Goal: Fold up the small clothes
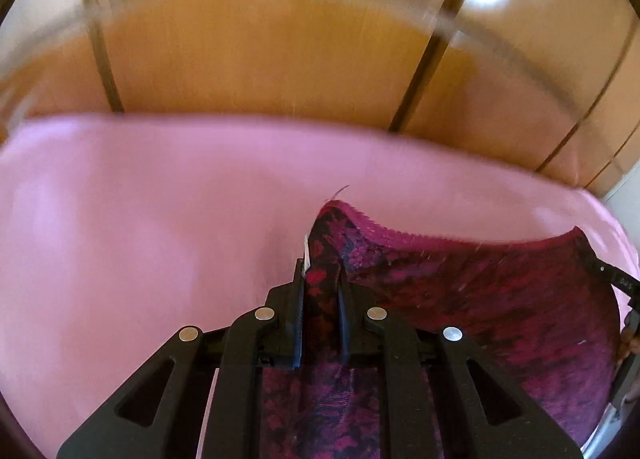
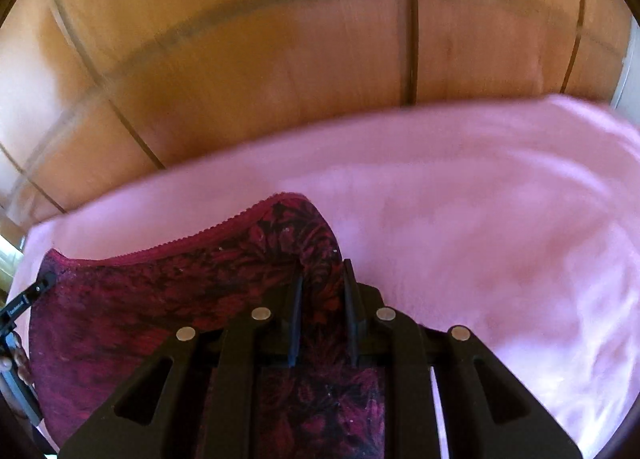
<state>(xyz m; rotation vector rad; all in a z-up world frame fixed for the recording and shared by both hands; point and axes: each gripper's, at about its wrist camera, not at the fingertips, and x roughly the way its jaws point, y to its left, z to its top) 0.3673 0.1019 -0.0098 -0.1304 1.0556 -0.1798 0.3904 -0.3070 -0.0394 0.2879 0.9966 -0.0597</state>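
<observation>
We've got the garment (image 1: 480,299) stretched sideways between us, left gripper (image 1: 322,291) and right gripper (image 2: 322,291) each pinching a corner above the pink sheet (image 1: 140,219).

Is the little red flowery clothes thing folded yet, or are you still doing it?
Not folded yet. Done: both grippers have grabbed it. The left gripper pinches one corner of the dark red patterned garment, and the right gripper pinches the other. In hand: the garment hangs stretched between them, lace edge up, above the pink sheet. Left: laying it flat, folding it over and letting go.
</observation>
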